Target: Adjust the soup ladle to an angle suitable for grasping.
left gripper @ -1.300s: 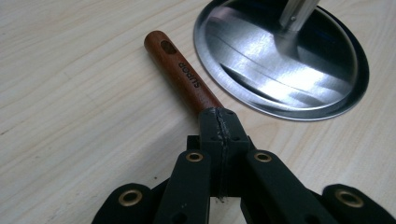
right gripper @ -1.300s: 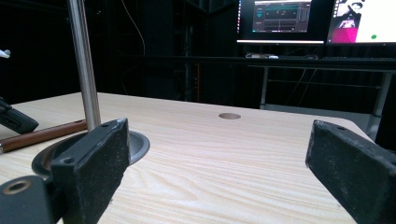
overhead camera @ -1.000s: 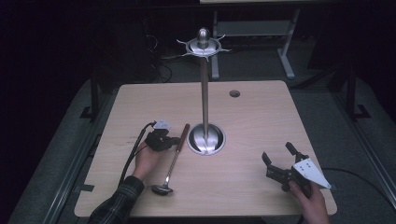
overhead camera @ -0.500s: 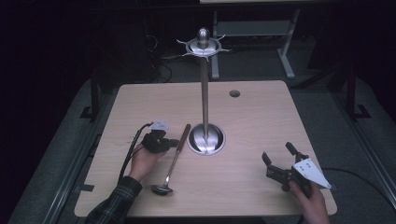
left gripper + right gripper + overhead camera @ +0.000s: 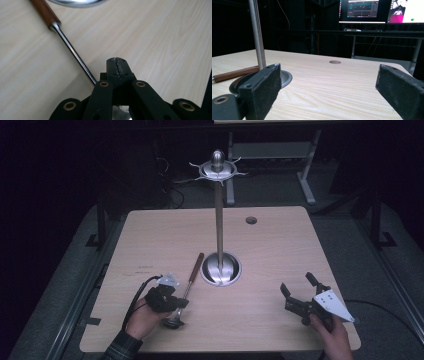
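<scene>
Beside the ladle (image 5: 186, 287), left hand-held gripper (image 5: 167, 299) low, jaws together

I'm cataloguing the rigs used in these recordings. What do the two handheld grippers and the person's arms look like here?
Both grippers are black, with two flat black jaws on linkage arms pinned by brass-ringed pivots. The left gripper carries a small grey plate and trails a black cable; the right gripper carries a larger grey three-cornered plate with dots. A dark plaid sleeve covers the left forearm.

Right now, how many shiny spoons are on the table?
1. The one ladle-like spoon lies on the table left of the tall metal stand, its wooden handle toward the stand's base and its bowl by the left gripper. None hangs on the stand.
</scene>
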A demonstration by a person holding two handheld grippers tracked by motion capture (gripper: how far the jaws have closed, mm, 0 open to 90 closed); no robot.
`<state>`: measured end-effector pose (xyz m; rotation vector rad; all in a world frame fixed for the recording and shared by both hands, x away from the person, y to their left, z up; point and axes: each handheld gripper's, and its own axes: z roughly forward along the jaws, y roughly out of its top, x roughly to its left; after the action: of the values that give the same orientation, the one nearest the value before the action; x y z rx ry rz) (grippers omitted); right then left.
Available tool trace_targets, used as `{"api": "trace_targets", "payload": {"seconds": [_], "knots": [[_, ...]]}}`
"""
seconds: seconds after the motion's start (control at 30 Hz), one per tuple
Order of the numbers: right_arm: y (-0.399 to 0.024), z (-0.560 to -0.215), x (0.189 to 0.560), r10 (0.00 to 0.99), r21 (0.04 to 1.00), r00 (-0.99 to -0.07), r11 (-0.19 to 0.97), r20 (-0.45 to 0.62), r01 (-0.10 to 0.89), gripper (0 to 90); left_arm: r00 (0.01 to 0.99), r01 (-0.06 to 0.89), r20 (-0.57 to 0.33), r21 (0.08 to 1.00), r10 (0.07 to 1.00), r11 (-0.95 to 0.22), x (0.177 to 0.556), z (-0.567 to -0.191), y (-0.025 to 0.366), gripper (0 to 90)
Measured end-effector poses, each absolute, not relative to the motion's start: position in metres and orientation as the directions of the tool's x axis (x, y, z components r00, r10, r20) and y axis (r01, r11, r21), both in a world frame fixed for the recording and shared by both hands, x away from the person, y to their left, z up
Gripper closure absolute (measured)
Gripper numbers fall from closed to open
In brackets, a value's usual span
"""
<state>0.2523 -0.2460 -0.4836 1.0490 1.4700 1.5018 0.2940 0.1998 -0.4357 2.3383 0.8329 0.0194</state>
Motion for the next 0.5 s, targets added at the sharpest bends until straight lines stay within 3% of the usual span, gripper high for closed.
{"api": "trace_targets", "payload": {"seconds": [0.5], "knots": [[-0.2458,-0.4836,0.2520,0.930,0.999,-0.365,-0.035,0.040,0.019,6.0,0.808,0.560,-0.167,0.517,0.566,-0.647,0.2972,-0.4460,0.1984,90.0]]}}
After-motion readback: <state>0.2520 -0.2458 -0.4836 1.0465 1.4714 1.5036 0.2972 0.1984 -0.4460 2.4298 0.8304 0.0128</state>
